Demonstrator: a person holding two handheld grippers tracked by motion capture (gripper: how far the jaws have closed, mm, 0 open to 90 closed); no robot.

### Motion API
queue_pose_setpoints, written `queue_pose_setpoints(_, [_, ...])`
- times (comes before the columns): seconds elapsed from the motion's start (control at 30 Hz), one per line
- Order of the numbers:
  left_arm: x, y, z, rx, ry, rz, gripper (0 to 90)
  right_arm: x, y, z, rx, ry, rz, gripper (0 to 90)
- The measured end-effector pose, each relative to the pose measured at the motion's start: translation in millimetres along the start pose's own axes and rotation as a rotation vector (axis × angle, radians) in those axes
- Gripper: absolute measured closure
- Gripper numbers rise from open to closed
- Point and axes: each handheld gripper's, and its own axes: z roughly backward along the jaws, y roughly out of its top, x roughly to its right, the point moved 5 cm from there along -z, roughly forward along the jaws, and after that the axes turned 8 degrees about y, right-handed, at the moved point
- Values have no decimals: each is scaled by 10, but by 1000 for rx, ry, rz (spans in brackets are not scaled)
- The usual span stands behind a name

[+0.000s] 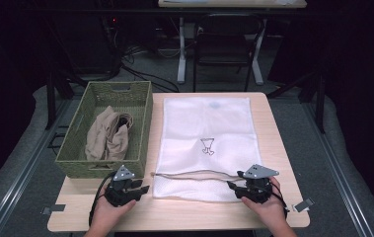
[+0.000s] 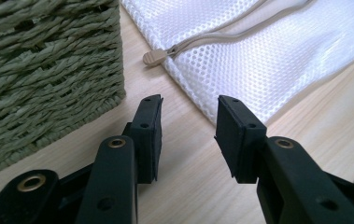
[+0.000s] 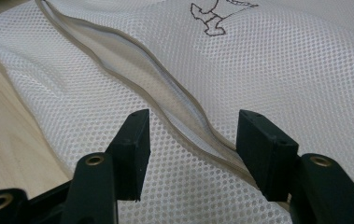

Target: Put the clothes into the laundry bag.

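A white mesh laundry bag (image 1: 204,138) lies flat on the table, its beige zipper (image 3: 165,100) gaping partly open near the front edge. The zipper pull (image 2: 155,57) rests at the bag's left corner. A beige garment (image 1: 108,133) lies inside the green woven basket (image 1: 76,148) at the left. My left gripper (image 2: 188,105) hovers open over bare wood, between the basket's corner and the bag's corner, with nothing between its jaws. My right gripper (image 3: 193,116) is open just above the mesh, and the zipper seam runs through the gap between its jaws without the pads pressing on it.
The light wooden table (image 1: 283,148) has a bare strip along its right side and front edge. Behind it, on the dark floor, stand a black chair (image 1: 224,49) and the legs of another table. The left gripper (image 1: 137,188) and right gripper (image 1: 234,187) are near the front edge.
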Motion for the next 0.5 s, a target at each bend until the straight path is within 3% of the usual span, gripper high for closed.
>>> queue_pose_setpoints(0.5, [-77,-12,58,10,19,51,569,-79,6,-18,-9,9,38,442])
